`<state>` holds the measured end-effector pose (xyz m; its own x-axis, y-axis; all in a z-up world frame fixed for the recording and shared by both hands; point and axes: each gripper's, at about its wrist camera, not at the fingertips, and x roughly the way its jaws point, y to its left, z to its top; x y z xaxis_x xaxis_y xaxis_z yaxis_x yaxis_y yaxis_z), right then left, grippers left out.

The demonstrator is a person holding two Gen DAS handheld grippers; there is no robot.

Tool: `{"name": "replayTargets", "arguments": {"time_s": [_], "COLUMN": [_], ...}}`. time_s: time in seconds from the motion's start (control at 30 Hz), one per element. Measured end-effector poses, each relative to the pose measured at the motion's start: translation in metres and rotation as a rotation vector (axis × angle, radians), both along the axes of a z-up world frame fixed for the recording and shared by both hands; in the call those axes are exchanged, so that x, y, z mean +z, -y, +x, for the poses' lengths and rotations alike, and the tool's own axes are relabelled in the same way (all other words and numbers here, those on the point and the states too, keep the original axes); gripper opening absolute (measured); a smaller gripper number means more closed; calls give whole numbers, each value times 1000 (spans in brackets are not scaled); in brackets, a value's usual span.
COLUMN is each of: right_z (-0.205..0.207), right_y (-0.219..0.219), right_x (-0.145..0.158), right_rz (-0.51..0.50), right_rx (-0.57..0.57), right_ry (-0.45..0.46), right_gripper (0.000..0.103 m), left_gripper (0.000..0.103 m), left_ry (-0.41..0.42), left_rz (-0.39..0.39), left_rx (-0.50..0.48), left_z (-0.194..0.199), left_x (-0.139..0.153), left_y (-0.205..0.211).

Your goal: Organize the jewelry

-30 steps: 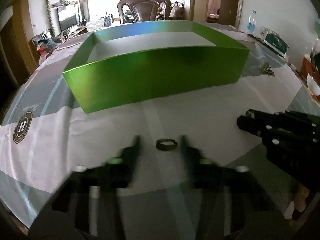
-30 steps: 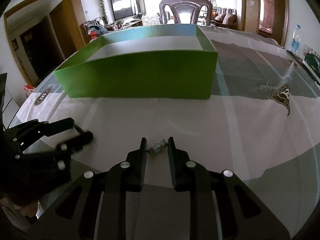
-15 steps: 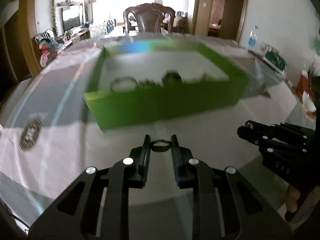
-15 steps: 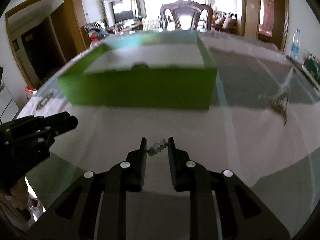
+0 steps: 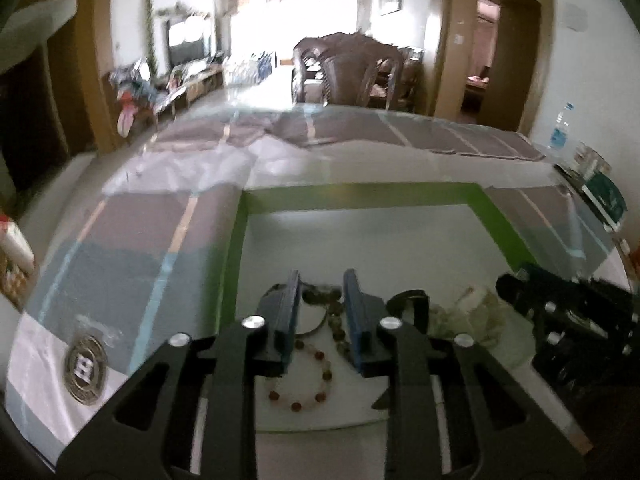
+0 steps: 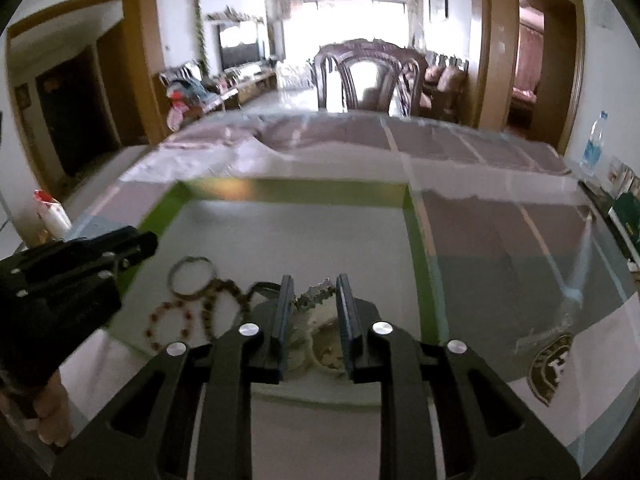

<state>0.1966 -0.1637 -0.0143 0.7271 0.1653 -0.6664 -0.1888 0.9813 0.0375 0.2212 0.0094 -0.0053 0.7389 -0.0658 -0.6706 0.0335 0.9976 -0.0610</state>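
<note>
One green box (image 5: 496, 224) held several bracelets; two hand-held grippers, left (image 5: 319, 296) and right (image 6: 310, 300), were opening, the right's jaws beside a sparkly chain (image 6: 316, 294).

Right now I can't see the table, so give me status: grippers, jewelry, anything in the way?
Left gripper and right gripper over the green box, jaws opening. Sparkly piece between right's pads, ungripped. Bracelets already inside. Nothing blocking.

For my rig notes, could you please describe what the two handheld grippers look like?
Both match: the left gripper and right gripper are matte black, angular frames with triangular cut-outs and round silver bolt heads. Each has two flat, upright fingers whose inner pads look bluish and ridged. Seen from the side, the left gripper's body is blocky black with small pale screws. No cables, sleeves or printed markings are visible.
</note>
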Motion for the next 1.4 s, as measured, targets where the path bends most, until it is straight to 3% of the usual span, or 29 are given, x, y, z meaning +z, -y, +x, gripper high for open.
{"name": "replayTargets", "arguments": {"time_s": [0.07, 0.2, 0.23, 0.3, 0.33, 0.47, 0.63, 0.87, 1.4], "right_z": [-6, -35, -47, -70, -79, -132, -168, -177, -182], "right_y": [6, 19, 23, 28, 29, 32, 32, 25, 17], "right_x": [0, 9, 14, 23, 26, 35, 34, 35, 32], "right_rz": [38, 61, 54, 32, 21, -50, -64, -76, -63], "right_rx": [-16, -42, -50, -74, -80, -96, -114, -115, -114], "right_ry": [24, 83, 104, 165, 188, 262, 280, 289, 268], "right_gripper": [66, 75, 79, 96, 98, 100, 100, 100, 100], "left_gripper": [51, 66, 68, 84, 86, 98, 98, 99, 99], "left_ry": [0, 36, 57, 107, 140, 223, 226, 233, 239], "left_rz": [-14, 23, 26, 40, 41, 61, 24, 66, 66], "left_rx": [12, 19, 18, 30, 33, 55, 65, 43, 30], "left_z": [-1, -24, -33, -60, -77, -136, -176, -194, -199], "left_x": [-3, 4, 8, 17, 22, 34, 32, 36, 37], "left_y": [-1, -1, -1, -1, -1, 3, 4, 11, 13]}}
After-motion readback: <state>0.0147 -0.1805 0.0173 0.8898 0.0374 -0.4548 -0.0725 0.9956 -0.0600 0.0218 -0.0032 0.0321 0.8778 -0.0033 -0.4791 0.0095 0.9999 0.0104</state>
